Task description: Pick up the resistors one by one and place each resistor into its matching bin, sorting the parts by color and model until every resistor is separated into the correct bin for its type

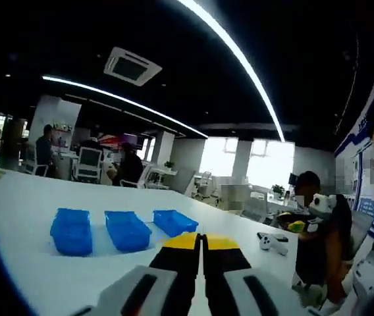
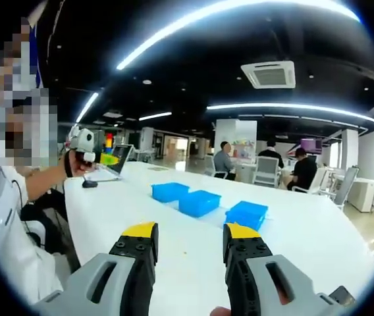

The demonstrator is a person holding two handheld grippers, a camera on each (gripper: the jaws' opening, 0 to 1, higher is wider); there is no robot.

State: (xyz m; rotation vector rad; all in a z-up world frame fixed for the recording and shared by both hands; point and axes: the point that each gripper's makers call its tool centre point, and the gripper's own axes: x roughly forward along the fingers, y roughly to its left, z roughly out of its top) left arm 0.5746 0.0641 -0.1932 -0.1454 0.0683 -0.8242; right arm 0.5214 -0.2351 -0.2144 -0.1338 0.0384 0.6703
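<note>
With the left gripper (image 1: 203, 240) pressed together and empty, the right gripper (image 2: 190, 234) spread apart, and three blue bins (image 2: 200, 202) ahead at 12 o'clock on the white desk (image 2: 299, 243), unseen resistors risk mis-sorting.

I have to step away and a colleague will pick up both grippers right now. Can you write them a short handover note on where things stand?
Left gripper: jaws closed together, nothing visible between them, held above the white table.
Right gripper: jaws apart, empty, also above the table.
Three blue bins sit in a row on the table ahead of both grippers; in the left gripper view they are at. Their contents are too small to make out.
No resistors can be made out on the table from here, so sorting progress cannot be judged.
Left to do: locate the resistors, then pick and bin them one at a time by type.
</note>
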